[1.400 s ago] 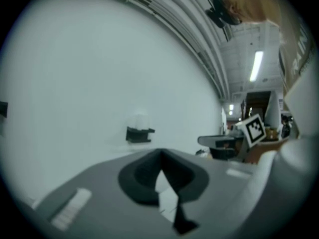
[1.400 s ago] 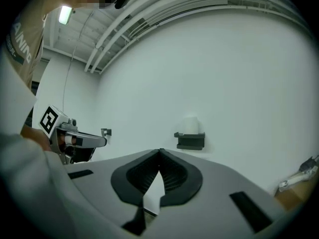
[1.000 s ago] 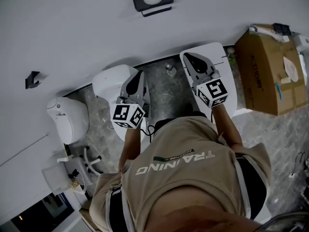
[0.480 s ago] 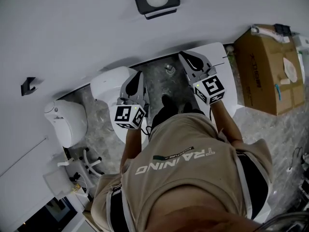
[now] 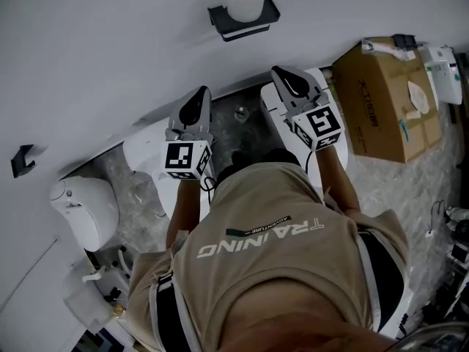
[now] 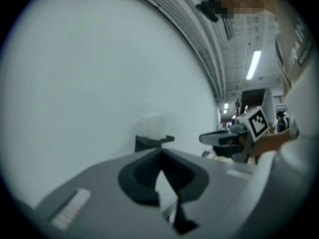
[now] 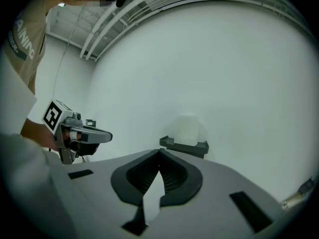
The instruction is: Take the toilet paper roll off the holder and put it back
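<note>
The left gripper (image 6: 160, 153) has its fingers (image 6: 141, 179) closed tip to tip with nothing between them, and the right gripper (image 7: 159, 152) is the same: fingers (image 7: 175, 180) together and empty. Both point about level at the white wall (image 5: 110, 50), side by side, with the right one at 3 o'clock in the left gripper view. The toilet paper roll (image 7: 188, 127) stands upright on the black holder (image 7: 183, 146) fixed to that wall. It sits at about 12 o'clock above the fingertips in each gripper view, and in the head view it is at 12 o'clock, well apart from both grippers. I judge this to be the reach towards the roll, with no grasp begun. To do it well, spread one gripper's fingers wider than the roll before arriving, not at the last instant. The right gripper looks the better lined up, since the roll lies only slightly towards 1 o'clock of its tips. Take the roll across its sides at mid-height and squeeze lightly — paper on a hollow core will probably dent. The holder seems to have raised ends, so lift straight up clear of them before drawing back. Keep the left gripper off to 9 o'clock, out of the way. The cardboard box (image 5: 388, 101) at 3 o'clock is not in the path.
</note>
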`<state>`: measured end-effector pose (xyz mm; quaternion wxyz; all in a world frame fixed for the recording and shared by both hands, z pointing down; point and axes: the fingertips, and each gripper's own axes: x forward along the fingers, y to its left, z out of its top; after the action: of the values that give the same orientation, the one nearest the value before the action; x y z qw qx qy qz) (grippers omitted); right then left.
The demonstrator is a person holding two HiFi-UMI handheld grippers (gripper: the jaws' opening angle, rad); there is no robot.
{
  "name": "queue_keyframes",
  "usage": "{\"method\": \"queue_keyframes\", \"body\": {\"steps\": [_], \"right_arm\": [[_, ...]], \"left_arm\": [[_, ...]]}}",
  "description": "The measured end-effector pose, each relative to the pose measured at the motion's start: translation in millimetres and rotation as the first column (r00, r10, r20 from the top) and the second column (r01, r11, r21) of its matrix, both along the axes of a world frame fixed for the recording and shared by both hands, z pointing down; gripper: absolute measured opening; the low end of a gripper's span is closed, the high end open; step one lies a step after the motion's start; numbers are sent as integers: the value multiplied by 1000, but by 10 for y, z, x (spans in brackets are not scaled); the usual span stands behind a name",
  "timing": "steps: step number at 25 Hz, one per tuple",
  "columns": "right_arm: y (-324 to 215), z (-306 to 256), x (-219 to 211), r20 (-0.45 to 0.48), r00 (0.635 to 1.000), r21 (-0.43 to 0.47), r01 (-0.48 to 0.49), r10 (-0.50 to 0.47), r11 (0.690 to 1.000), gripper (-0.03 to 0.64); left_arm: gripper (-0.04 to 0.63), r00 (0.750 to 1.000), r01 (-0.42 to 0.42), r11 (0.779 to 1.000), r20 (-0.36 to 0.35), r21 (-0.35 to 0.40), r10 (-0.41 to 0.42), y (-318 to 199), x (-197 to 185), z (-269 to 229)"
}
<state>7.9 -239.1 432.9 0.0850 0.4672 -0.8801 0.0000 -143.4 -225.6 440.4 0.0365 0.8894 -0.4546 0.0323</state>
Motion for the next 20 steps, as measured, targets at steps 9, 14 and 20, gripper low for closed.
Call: {"method": "queue_keyframes", "body": {"steps": [9,14,20], "right_arm": [[-268,-24,76,12,999,-34,-41,41,999,14],[-563,-54,116,37,999,-35,-20,22,999,14],[-936,-166,198,76,996,-13,43,-42,999,14]], "left_arm": [[5,997,-73,997,-17,-15,73,-354,170,51],[5,996,-66,998,52,-5,66,-472,316,70],[5,999,-12,1000,36,-27,13,-873,415,17]]}}
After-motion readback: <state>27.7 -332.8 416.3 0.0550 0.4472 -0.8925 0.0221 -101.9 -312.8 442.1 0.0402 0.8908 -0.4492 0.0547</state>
